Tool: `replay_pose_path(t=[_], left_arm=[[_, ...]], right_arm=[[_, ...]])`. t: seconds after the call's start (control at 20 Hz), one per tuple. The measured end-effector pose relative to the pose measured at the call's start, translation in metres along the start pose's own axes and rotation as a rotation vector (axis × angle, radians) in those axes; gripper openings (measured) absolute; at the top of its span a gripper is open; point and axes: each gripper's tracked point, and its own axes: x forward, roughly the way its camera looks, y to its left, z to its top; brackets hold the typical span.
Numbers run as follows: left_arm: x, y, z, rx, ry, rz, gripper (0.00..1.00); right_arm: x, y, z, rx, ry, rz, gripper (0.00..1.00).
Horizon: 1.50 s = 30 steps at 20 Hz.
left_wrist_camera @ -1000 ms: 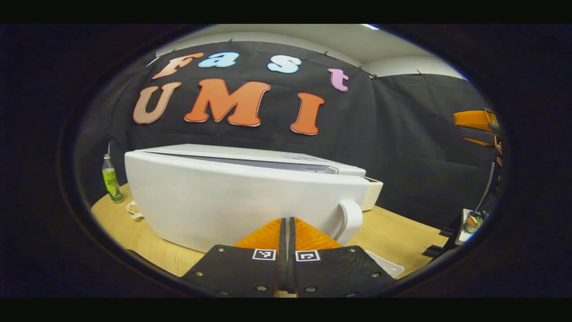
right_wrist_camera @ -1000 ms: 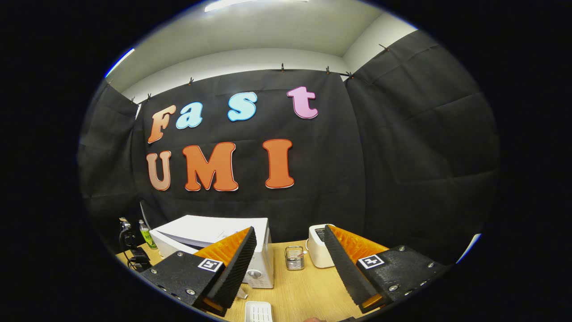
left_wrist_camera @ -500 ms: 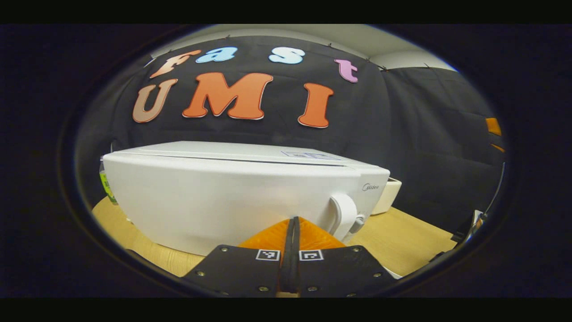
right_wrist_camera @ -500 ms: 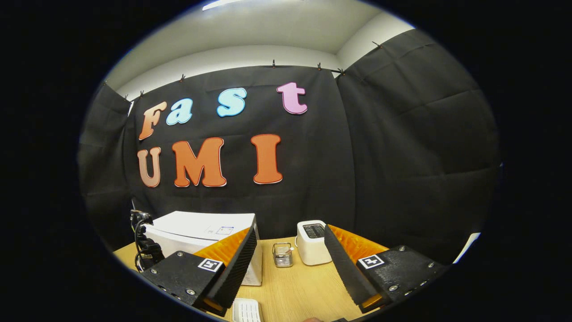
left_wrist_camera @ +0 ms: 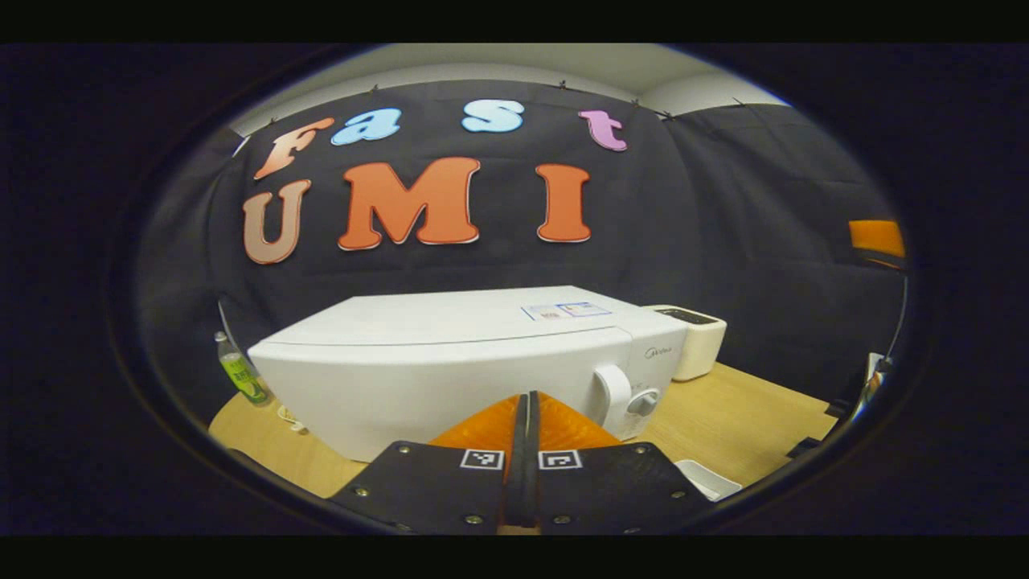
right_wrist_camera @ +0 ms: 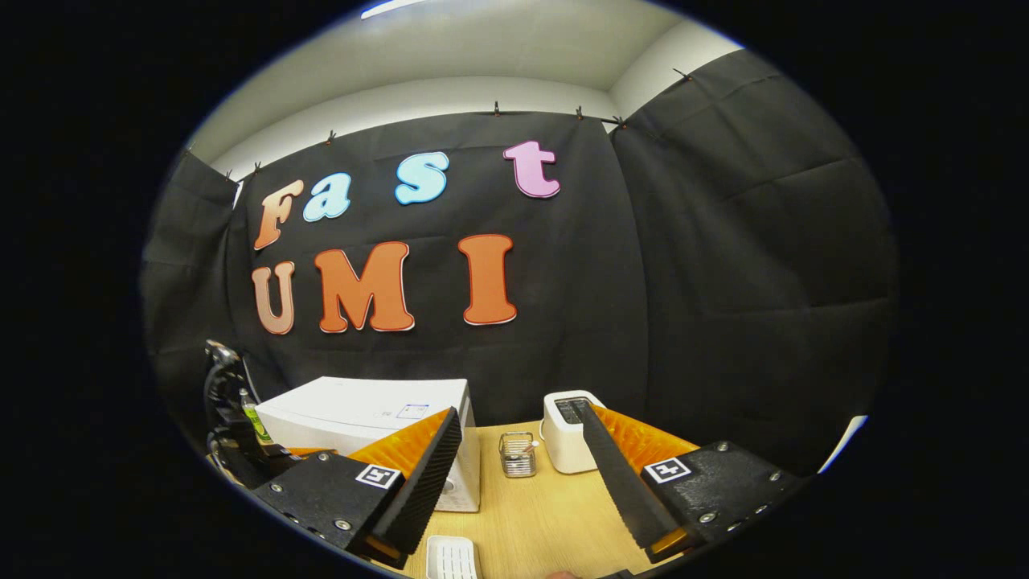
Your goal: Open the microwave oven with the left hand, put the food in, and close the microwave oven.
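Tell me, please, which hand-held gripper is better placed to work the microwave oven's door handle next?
Left, probably: the left hand-held gripper, shut, points at the microwave oven door close beside its handle. The right hand-held gripper, open and empty, hangs farther back, toward the toaster.

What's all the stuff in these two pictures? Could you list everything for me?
microwave oven: one, white, door closed, on the table, straight ahead of the left gripper
door handle: one, white, right end of the microwave door
knob: one, grey, just right of the handle
toaster: one, white, right of the microwave
wire holder: one, metal, between microwave and toaster
bottle: one, green label, left of the microwave
small dish: one, white, near the bottle
slotted tray: one, white, near table edge
table: one, light wood
left gripper: one, fingers closed together, empty
right gripper: one, fingers spread apart, empty
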Motion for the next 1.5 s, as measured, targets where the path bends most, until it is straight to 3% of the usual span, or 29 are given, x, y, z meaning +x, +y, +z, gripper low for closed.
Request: replay_pose_path(t=[0.3,0.5,0.65,0.8,0.85,0.95,1.05,1.45,1.5], left_arm=[[-0.077,0.090,0.100,-0.006,-0.141,0.114,0.01],[-0.126,0.153,0.136,0.037,-0.186,0.238,0.04],[-0.150,0.173,0.149,0.024,-0.187,0.264,0.01],[-0.166,0.187,0.165,-0.022,-0.193,0.277,0.64],[-0.170,0.186,0.170,-0.043,-0.195,0.266,0.77],[-0.176,0.190,0.179,-0.082,-0.205,0.259,0.77],[-0.184,0.203,0.189,-0.073,-0.233,0.292,0.89],[-0.174,0.194,0.181,-0.090,-0.212,0.280,0.93],[-0.173,0.198,0.180,-0.094,-0.215,0.291,0.89]], right_arm=[[0.005,0.013,0.019,-0.005,-0.033,0.030,0.94],[0.009,0.019,0.030,-0.014,-0.048,0.048,0.94],[0.010,0.027,0.040,-0.036,-0.057,0.060,0.94],[0.007,0.042,0.049,-0.044,-0.063,0.093,0.94],[0.006,0.046,0.052,-0.049,-0.065,0.102,0.94],[0.005,0.048,0.055,-0.067,-0.069,0.110,0.94],[0.003,0.049,0.059,-0.071,-0.068,0.116,0.95],[0.009,0.049,0.061,-0.087,-0.076,0.127,0.95],[0.010,0.049,0.061,-0.093,-0.074,0.130,0.95]])
